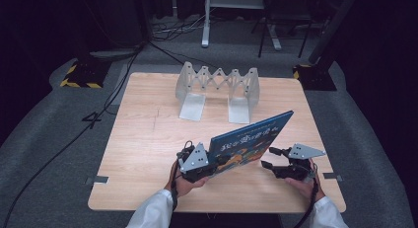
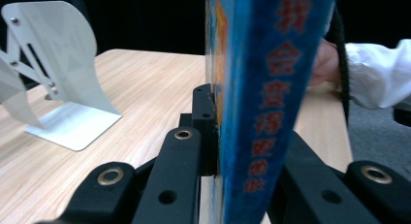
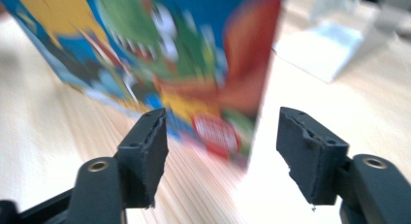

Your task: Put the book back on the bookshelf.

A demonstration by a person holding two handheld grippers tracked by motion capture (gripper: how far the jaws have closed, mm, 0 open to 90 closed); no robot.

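Note:
A blue picture book [image 1: 251,136] stands tilted over the near part of the wooden table [image 1: 148,139], with its far right corner raised. My left gripper [image 1: 222,161] is shut on its lower left end. In the left gripper view the black jaws clamp the book [image 2: 261,88] just beside its spine, which bears red characters. My right gripper [image 1: 268,158] is open just right of the book's lower edge, apart from it. In the right gripper view the colourful cover [image 3: 184,54] is blurred ahead of the spread jaws of my right gripper [image 3: 223,141], and nothing lies between them.
A silver expanding bookend rack [image 1: 217,82] stands at the table's far middle, with two flat feet pointing toward me. One of its ends [image 2: 63,64] shows in the left gripper view. Cables run over the grey floor at the left, and stands sit behind the table.

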